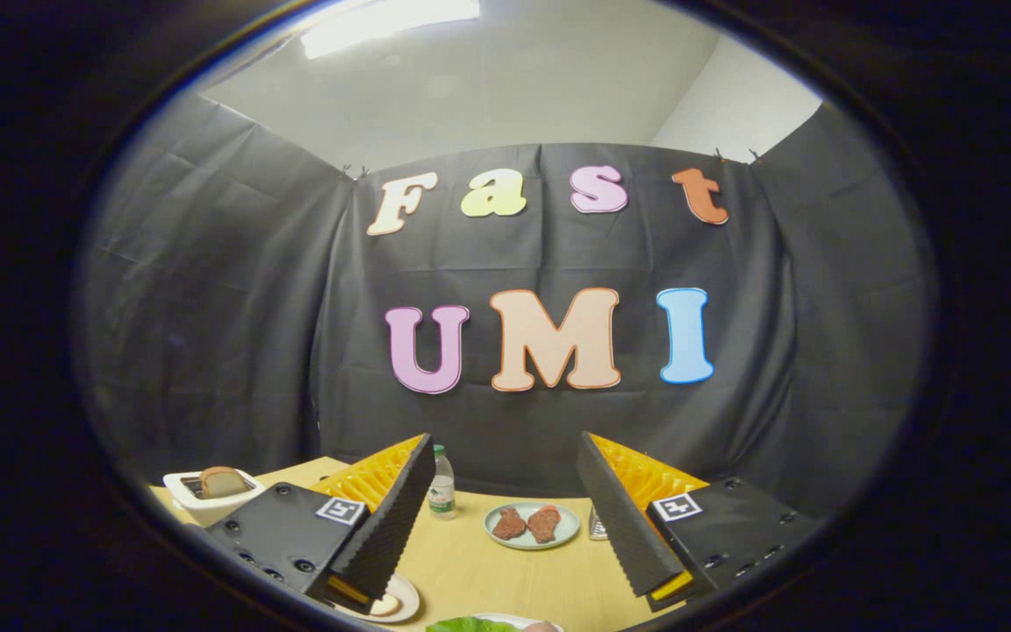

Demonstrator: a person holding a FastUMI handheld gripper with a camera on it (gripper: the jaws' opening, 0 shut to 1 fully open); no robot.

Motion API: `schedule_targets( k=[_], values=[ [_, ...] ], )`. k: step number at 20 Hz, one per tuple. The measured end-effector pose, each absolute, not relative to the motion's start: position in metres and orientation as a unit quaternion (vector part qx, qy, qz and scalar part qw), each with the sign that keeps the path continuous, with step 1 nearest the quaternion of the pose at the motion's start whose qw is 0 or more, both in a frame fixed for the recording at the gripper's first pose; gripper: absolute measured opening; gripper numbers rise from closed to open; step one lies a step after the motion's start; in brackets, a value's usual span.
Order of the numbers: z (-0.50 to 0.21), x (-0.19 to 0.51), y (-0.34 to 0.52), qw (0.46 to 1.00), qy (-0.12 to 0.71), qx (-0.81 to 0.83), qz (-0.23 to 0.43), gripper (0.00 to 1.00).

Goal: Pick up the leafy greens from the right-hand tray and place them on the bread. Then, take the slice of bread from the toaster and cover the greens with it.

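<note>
So we're at the very first step, greens not grabbed yet. The leafy greens (470,625) sit nearest, just below and between the fingers, on a white tray (519,620). Gripper (505,518) is spread wide, holding nothing, raised above the table (505,570). Next move, I'd say: tip down and close on the leaves. The plate with the bread (387,604) peeks out under the left finger. Further out there's a meat plate (532,525) and a bottle (441,483), and the toaster (211,493) with its slice (223,480) off left. Nothing's really blocking
</note>
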State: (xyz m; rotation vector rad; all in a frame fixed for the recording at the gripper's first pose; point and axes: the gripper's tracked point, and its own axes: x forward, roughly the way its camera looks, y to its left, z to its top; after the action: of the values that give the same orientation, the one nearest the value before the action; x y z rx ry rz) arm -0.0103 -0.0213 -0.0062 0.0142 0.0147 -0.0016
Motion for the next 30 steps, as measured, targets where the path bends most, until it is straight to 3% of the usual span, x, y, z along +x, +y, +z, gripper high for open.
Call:
schedule_targets(
  k=[19,30],
  values=[
    [-0.151,-0.046,-0.005,0.97,0.193,-0.046,0.138,1.0],
    [-0.259,-0.071,-0.001,0.934,0.305,-0.059,0.178,1.0]
  ],
)
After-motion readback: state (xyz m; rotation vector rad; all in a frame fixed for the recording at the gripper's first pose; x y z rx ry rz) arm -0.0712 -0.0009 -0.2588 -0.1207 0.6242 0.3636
